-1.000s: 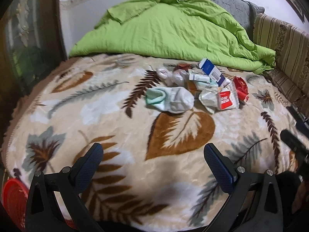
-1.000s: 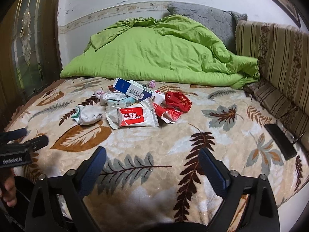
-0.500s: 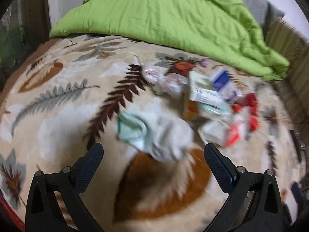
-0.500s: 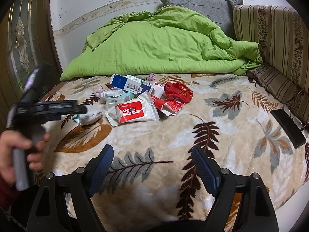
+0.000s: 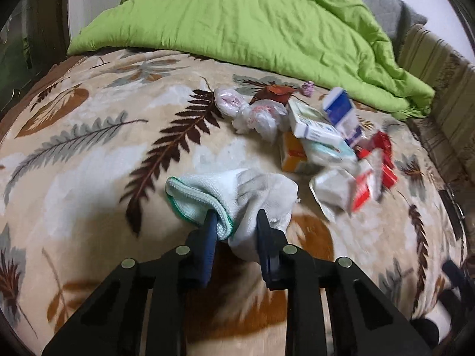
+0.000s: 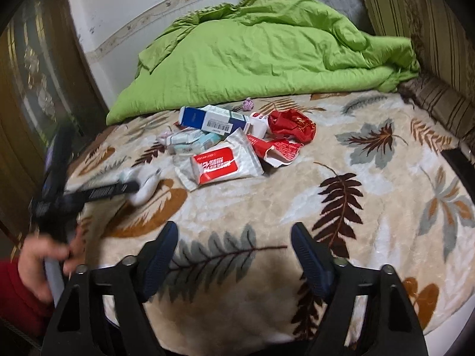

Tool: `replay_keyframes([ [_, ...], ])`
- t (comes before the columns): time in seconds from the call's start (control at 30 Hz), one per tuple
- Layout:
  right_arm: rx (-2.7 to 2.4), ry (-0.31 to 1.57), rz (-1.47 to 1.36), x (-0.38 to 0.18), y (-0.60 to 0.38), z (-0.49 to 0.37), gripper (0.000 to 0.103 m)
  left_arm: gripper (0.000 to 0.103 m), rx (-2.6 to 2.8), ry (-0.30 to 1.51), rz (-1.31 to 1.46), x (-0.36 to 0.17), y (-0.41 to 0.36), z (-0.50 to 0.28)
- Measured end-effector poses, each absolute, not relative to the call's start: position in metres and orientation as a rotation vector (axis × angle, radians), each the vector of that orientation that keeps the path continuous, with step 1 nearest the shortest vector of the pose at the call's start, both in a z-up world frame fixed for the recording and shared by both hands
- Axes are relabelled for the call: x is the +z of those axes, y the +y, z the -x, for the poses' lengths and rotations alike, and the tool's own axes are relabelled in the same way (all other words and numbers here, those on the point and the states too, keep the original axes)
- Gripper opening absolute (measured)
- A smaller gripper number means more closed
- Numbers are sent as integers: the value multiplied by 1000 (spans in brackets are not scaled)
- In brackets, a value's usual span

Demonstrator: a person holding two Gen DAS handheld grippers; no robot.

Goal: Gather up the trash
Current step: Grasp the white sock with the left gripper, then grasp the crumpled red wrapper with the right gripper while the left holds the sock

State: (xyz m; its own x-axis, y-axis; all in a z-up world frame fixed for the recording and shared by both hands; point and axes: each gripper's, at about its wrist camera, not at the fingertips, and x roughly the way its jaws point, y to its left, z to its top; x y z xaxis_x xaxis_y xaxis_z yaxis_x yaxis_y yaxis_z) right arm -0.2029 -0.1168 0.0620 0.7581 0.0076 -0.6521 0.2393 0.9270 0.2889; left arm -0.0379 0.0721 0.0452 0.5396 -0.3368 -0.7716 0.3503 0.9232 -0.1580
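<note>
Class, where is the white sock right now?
In the left wrist view, the white sock sits mid-bed, pinched by the left gripper, just left of the white-and-red wipes pack.

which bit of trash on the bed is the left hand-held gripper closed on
The white sock with the green cuff, pinched by the left hand-held gripper. It lies apart from the pile of boxes and wrappers, which nothing touches.

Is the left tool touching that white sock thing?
Touching. In the left wrist view, the left tool has both fingers pinched against the white sock, fabric bunched between them.
</note>
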Motion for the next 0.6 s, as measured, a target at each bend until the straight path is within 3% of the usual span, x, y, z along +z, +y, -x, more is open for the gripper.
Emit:
replay_keyframes([
  [0.07, -129, 710, -390, 62, -125, 193, 62, 24, -416, 896, -13, 45, 77, 50],
  [0.1, -138, 713, -393, 64, -132, 185, 59, 24, -416, 884, -15, 44, 78, 56],
  [0.3, -228, 693, -458, 77, -186, 143, 59, 24, -414, 823, -58, 39, 74, 69],
  [0.43, -271, 726, -451, 76, -215, 106, 66, 24, -411, 801, -78, 36, 69, 69],
  [0.53, -279, 735, -446, 70, -226, 82, 84, 24, -413, 798, -78, 35, 69, 70],
  [0.6, -271, 751, -404, 65, -224, 67, 84, 24, -414, 799, -77, 35, 69, 69],
])
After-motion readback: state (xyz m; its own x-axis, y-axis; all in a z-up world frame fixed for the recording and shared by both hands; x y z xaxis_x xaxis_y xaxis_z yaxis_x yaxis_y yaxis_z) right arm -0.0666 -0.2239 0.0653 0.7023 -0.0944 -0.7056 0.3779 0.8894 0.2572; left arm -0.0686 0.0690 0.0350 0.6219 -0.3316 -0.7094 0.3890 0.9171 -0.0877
